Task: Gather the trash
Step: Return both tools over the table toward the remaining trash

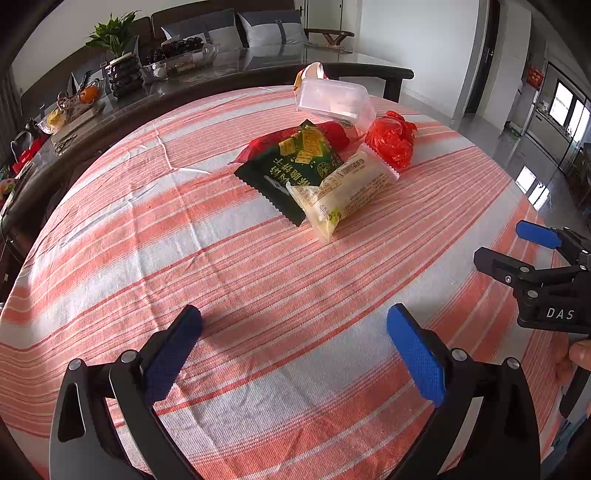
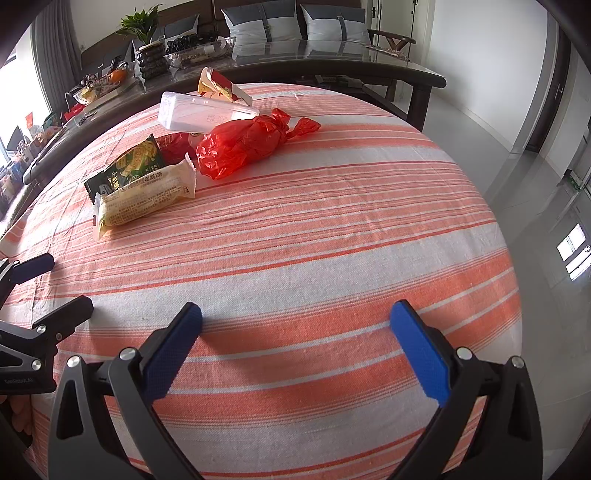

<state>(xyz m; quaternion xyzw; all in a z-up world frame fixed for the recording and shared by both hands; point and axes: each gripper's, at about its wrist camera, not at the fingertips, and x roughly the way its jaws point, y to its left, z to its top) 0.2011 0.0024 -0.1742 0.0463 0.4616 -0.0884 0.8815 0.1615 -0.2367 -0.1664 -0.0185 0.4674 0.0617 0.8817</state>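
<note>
A pile of trash lies on the striped tablecloth (image 1: 258, 280): a dark green snack packet (image 1: 291, 162), a pale yellow wrapper (image 1: 347, 188) lying over it, a red plastic bag (image 1: 391, 138), a clear plastic box (image 1: 332, 101) and a red-and-white carton (image 1: 310, 72) behind. The pile shows in the right wrist view too: green packet (image 2: 136, 162), yellow wrapper (image 2: 147, 197), red bag (image 2: 243, 142), clear box (image 2: 199, 114), carton (image 2: 218, 86). My left gripper (image 1: 293, 332) is open and empty, short of the pile. My right gripper (image 2: 295, 330) is open and empty, to the right.
A dark glass table (image 1: 229, 62) behind holds a potted plant (image 1: 118, 55), fruit bowls and clutter. A sofa with grey cushions (image 2: 266, 22) stands further back. The tablecloth's edge drops to a tiled floor (image 2: 546, 206) on the right.
</note>
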